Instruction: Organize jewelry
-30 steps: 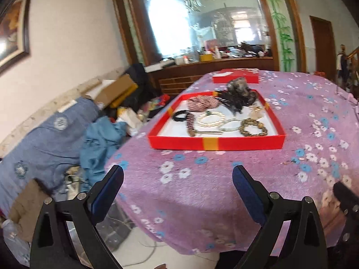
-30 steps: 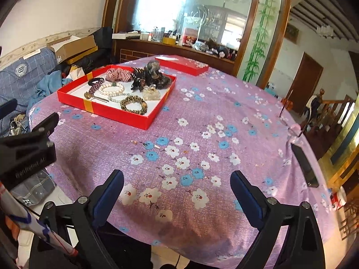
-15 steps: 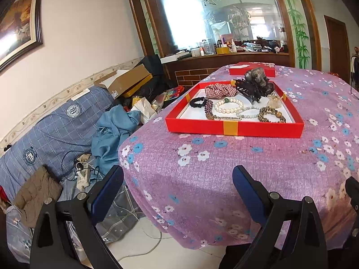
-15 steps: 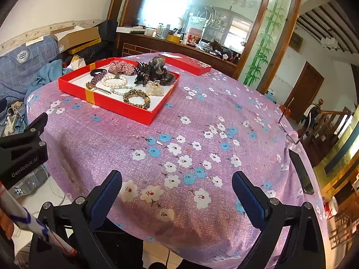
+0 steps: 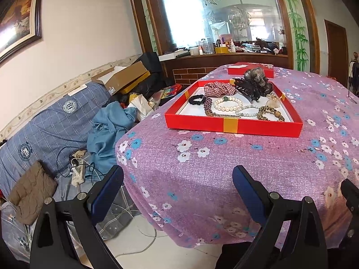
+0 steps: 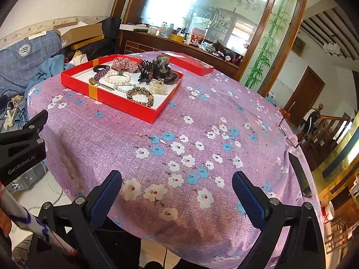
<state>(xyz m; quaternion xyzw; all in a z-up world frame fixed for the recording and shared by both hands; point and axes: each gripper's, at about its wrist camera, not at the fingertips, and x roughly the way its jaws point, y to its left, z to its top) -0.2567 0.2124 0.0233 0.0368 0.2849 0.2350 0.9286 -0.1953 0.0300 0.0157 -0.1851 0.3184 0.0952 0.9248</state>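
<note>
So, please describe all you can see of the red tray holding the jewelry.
The red tray is shallow and rectangular, like a cardboard box lid, with a white floor and a gold band across its walls. It lies flat on the purple flowered tablecloth, open on top. Inside lie a pearl bracelet, a plaid scrunchie, a black hair claw and other bracelets.

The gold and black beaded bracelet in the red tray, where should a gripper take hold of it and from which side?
Probably from above: the gold and black beaded bracelet lies flat as an open loop near the red tray front wall. Drop one finger inside the loop, one outside, pinching the farther arc, clear of the wall.
</note>
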